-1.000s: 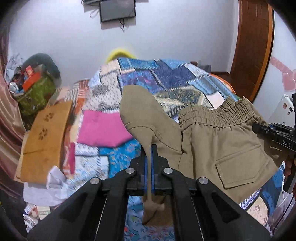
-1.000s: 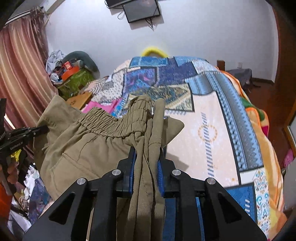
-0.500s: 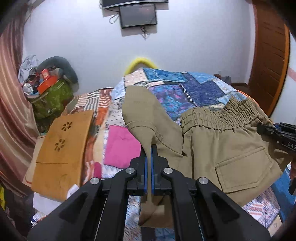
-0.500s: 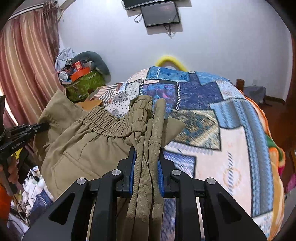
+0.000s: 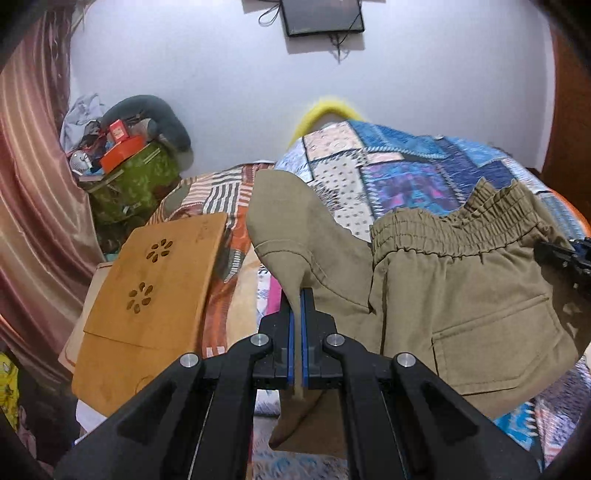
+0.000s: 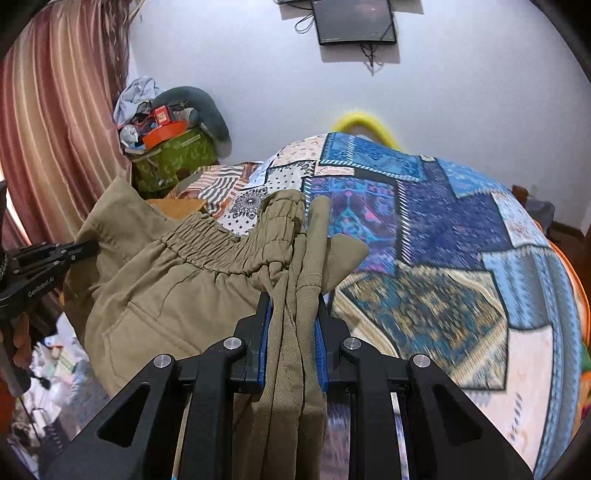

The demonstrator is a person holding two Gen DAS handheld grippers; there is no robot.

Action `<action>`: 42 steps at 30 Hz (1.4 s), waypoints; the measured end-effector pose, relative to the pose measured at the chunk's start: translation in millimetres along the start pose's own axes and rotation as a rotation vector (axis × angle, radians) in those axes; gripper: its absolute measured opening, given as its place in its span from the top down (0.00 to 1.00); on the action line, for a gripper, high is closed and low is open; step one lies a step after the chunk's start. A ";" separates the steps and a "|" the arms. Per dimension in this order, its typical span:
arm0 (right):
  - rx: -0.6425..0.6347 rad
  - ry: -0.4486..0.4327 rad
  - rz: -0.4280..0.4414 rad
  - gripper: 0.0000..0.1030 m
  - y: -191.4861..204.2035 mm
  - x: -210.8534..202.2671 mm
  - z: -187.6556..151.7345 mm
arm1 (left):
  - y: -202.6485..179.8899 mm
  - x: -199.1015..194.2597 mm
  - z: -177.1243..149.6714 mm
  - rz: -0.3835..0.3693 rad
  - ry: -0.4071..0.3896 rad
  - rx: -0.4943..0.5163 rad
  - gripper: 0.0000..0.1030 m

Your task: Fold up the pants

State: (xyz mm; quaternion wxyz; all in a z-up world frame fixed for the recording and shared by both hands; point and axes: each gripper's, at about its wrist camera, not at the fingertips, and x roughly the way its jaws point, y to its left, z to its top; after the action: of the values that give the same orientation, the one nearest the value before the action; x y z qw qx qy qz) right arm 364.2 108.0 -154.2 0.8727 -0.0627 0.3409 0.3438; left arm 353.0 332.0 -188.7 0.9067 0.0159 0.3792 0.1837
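Observation:
Khaki pants (image 5: 454,295) with an elastic waistband and a cargo pocket hang stretched between my two grippers, above a patchwork bed (image 5: 406,173). My left gripper (image 5: 295,295) is shut on a thin fold of the pants at one end. My right gripper (image 6: 293,295) is shut on a thick bunch of the pants (image 6: 159,291) at the other end. The right gripper's tip shows at the right edge of the left wrist view (image 5: 565,254); the left gripper shows at the left edge of the right wrist view (image 6: 51,254).
A wooden board (image 5: 155,299) with flower cut-outs leans at the bed's left. A green bag (image 5: 133,184) piled with clutter stands by the curtain (image 6: 55,110). A screen (image 6: 354,22) hangs on the white wall. A wooden door (image 5: 565,110) is at the right.
Both grippers have risen and tilted up with the pants still held between them; more of the wall and screen shows, and the pink cloth on the bed has dropped out of sight.

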 end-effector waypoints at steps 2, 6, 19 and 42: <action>-0.011 0.008 -0.006 0.83 2.6 14.9 3.8 | 2.3 16.5 0.5 0.008 0.009 -0.003 0.97; -0.012 0.039 -0.015 0.83 2.0 43.9 4.8 | 2.6 50.9 -4.4 0.027 0.043 -0.001 0.97; -0.005 0.213 0.011 0.72 -11.3 75.8 -24.2 | 17.0 126.9 -63.1 0.049 0.270 -0.032 0.84; -0.070 0.091 -0.037 0.62 21.9 -93.6 -10.6 | 25.2 -96.7 -53.1 -0.011 0.072 -0.060 0.71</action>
State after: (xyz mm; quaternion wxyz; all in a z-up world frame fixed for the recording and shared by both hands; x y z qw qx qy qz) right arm 294.5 68.8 -99.7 0.8599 -0.1148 0.3667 0.3362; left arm 245.8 316.3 -156.3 0.8935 -0.0200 0.4061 0.1905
